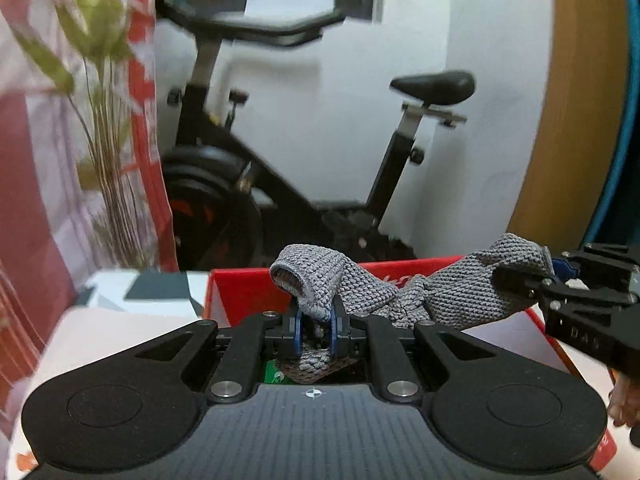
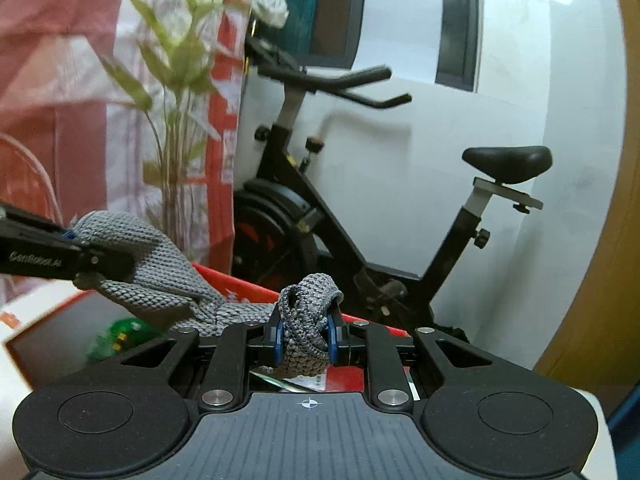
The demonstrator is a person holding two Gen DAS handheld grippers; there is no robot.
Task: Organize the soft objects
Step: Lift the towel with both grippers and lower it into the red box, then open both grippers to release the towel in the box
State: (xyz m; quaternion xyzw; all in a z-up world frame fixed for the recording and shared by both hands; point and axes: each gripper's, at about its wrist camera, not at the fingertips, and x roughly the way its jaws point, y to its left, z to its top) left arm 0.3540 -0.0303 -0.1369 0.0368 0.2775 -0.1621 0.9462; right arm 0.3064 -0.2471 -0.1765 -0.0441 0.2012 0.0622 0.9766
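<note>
A grey knitted cloth (image 1: 400, 292) hangs stretched between both grippers above a red open box (image 1: 248, 288). My left gripper (image 1: 316, 332) is shut on one end of the cloth, which bunches up over its fingers. My right gripper (image 2: 306, 338) is shut on the other end, a folded wad (image 2: 308, 312). The right gripper shows at the right edge of the left wrist view (image 1: 568, 280), the left gripper at the left edge of the right wrist view (image 2: 76, 256). The cloth (image 2: 160, 276) sags toward the red box (image 2: 240, 284).
A black exercise bike (image 1: 304, 152) stands behind the box against a white wall. A plant with green leaves (image 1: 104, 128) and a red-and-white curtain (image 1: 36, 160) are at the left. A wooden panel (image 1: 572, 92) is at the right. Green items (image 2: 120, 336) lie inside the box.
</note>
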